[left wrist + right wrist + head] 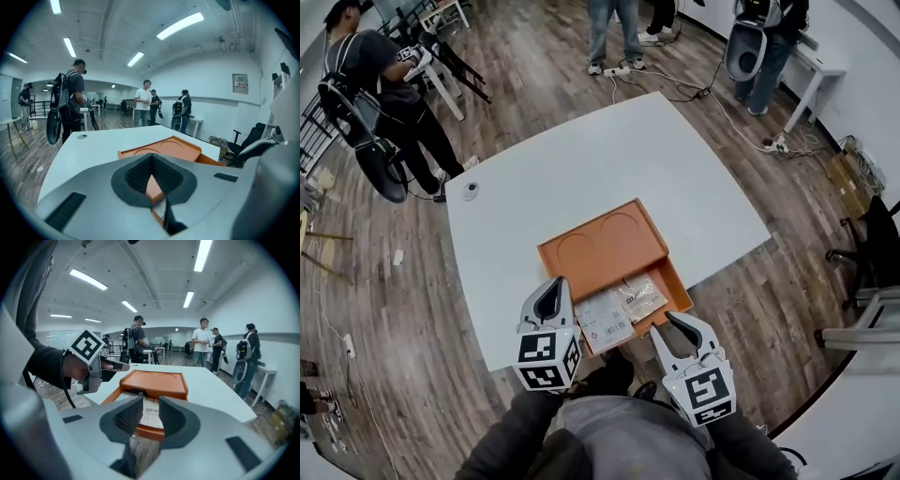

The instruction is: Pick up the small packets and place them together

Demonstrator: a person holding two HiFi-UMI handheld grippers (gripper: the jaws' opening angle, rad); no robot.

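Two small packets lie in the low part of the orange tray (581, 246): a white packet (605, 322) and a brown packet (641, 296). They lie side by side and touch each other. I see no other packets on the white table (581, 169), so I think the job is done or very close to done. If there are more packets, they are hidden from me.

The left gripper (553, 286) is closed. Its tips meet and it holds nothing. It is just beside the left side of the tray, near the white packet. The right gripper (673, 322) has its jaws a little apart with nothing held. The white packet shows through the gap, but it lies further off in the tray. This gripper is by the near right corner of the tray.

The high part of the tray has two round dents with nothing in them. The tray sits at the near edge of the table, and its near end seems to stick out over the wood floor. I think a bump could tip it.

A small round thing (470, 190) lies far off near the left edge of the table. A person (389, 84) stands off to the left and more people stand at the far side, all well apart from the tray. Cables (712, 94) run on the floor. Nothing on the table gets in the way of the packets
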